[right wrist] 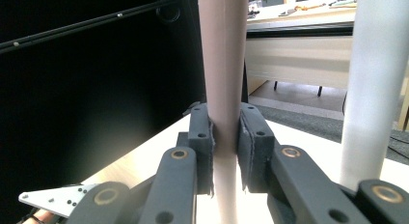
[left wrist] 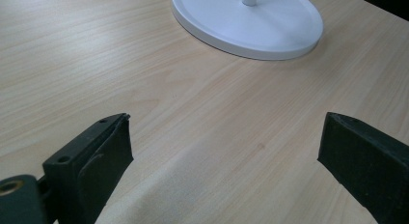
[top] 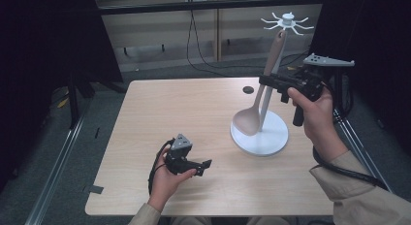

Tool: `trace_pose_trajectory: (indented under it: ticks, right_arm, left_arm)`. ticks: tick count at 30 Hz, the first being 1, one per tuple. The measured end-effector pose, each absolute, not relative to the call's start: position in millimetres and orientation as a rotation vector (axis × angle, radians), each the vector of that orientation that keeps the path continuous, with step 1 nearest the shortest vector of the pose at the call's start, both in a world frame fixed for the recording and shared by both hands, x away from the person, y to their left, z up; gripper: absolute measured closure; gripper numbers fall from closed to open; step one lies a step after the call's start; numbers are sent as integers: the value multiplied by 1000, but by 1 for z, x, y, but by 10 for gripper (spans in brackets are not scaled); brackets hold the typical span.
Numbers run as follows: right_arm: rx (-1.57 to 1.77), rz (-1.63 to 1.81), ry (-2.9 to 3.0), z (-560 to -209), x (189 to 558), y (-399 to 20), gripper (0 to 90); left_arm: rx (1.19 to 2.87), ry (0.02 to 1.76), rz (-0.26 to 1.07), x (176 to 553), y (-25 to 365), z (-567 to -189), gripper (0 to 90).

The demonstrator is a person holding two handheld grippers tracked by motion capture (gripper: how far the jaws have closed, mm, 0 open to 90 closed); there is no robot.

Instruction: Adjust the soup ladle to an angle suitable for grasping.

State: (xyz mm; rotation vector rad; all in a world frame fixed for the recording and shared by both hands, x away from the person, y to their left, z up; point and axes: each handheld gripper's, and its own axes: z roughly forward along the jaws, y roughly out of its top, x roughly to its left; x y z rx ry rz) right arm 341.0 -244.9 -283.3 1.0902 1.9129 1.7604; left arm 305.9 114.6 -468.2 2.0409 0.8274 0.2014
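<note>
A beige spoon (top: pixel 272 57) stands nearly upright beside the white rack's pole (top: pixel 265 108), its bowl (top: pixel 245 121) low over the round base (top: pixel 264 140). Its handle tip reaches up to the hooks of the rack's crown (top: pixel 288 22); whether it hangs on one I cannot tell. My right gripper (top: pixel 265 81) is shut on the handle at mid-height. In the right gripper view both pads (right wrist: pixel 206 137) press the spoon handle (right wrist: pixel 223 64), with the pole (right wrist: pixel 374 89) just to the right. My left gripper (top: pixel 207 165) rests low on the table, open, with bare wood between its jaws (left wrist: pixel 224 147).
The rack's base (left wrist: pixel 251 26) lies ahead of the left gripper. A small black round disc (top: pixel 248 89) sits in the table top behind the rack. Black curtains hang at both sides, and cables run over the floor beyond the table's far edge.
</note>
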Motion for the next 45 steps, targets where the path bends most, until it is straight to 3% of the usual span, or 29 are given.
trace_pose_trajectory:
  ticks: [25, 45]
  right_arm:
    - [1109, 1750, 1842, -292, 343, -257, 760]
    - [1122, 1707, 1821, -291, 350, -250, 571]
  left_arm:
    - [2060, 822, 212, 306, 117, -470, 49]
    - [2063, 825, 225, 304, 123, -469, 50]
